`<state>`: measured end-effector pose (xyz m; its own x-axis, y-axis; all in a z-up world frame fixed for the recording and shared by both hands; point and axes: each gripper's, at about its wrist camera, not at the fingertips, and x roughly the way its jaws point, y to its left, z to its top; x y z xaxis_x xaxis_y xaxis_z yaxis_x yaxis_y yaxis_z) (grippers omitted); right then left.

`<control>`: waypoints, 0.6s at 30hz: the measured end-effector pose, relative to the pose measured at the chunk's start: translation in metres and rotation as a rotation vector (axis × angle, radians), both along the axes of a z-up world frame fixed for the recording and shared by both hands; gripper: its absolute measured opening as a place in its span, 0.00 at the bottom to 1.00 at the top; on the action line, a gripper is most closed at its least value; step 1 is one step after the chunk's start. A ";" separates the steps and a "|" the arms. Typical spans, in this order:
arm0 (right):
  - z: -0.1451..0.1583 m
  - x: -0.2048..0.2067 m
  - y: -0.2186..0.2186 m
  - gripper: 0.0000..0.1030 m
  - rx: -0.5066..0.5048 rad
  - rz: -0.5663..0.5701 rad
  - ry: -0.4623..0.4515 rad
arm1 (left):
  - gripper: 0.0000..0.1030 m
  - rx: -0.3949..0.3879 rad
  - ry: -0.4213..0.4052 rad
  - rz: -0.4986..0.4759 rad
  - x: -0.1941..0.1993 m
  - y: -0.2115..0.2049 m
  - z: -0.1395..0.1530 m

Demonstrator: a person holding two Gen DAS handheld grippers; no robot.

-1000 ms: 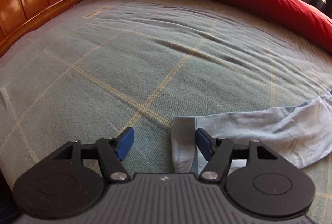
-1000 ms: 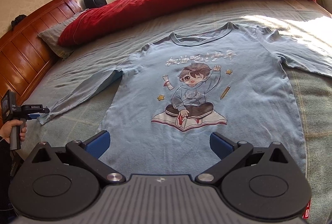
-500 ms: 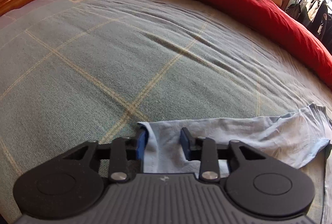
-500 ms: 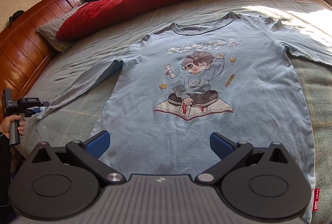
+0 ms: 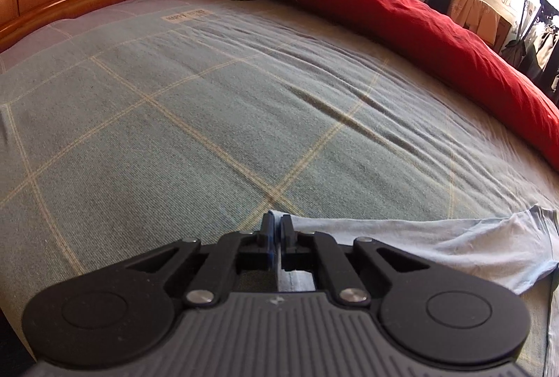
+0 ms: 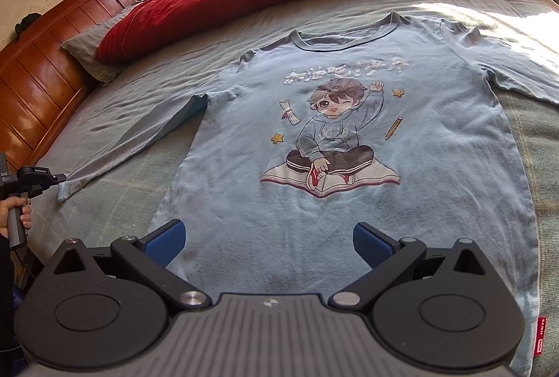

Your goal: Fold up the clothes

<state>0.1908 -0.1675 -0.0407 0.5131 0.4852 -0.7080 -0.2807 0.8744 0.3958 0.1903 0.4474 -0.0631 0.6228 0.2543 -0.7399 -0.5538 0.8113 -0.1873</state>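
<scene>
Clamping: left hand-held gripper (image 5: 278,230) just closed on cuff of light-blue long-sleeved cotton T-shirt (image 6: 349,150), spread flat on bed ahead of right hand-held gripper (image 6: 269,242), jaws apart. Sleeve fold can start.

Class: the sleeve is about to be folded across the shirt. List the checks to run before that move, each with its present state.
1. Left gripper shut on the sleeve cuff: ok; its jaws have just been closing and cloth sits between the pads.
2. Sleeve lies straight, untwisted: ok.
3. Shirt body flat, print up: ok.
4. Right gripper free: ok, open above the hem, holding nothing.
5. Nothing lying on the shirt in the sleeve's path: ok.
6. Both cuff layers caught: cannot tell.
</scene>
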 end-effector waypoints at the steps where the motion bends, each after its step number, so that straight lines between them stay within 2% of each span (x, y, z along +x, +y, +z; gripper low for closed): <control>1: 0.000 0.000 0.001 1.00 0.002 0.004 0.000 | 0.06 0.010 0.007 0.024 0.000 0.001 0.003; 4: 0.002 -0.002 0.000 1.00 0.001 0.012 -0.008 | 0.18 -0.002 -0.006 0.005 0.002 -0.003 0.020; 6: 0.002 -0.002 0.001 1.00 0.002 0.015 -0.007 | 0.37 -0.014 -0.019 -0.080 0.009 -0.022 0.032; 8: 0.003 -0.001 0.003 1.00 0.001 0.019 -0.007 | 0.45 -0.034 -0.025 -0.159 0.022 -0.045 0.038; 11: 0.006 -0.001 0.007 1.00 -0.004 0.033 -0.014 | 0.45 -0.104 -0.036 -0.275 0.053 -0.085 0.041; 13: 0.008 -0.001 0.009 1.00 -0.007 0.046 -0.023 | 0.46 -0.203 -0.036 -0.331 0.080 -0.108 0.036; 18: 0.011 -0.003 0.003 1.00 -0.017 0.048 -0.032 | 0.46 -0.324 0.011 -0.361 0.133 -0.147 0.005</control>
<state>0.1883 -0.1641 -0.0300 0.5117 0.4978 -0.7003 -0.3346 0.8662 0.3712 0.3233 0.3006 -0.0580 0.6204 -0.2213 -0.7525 -0.2515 0.8526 -0.4581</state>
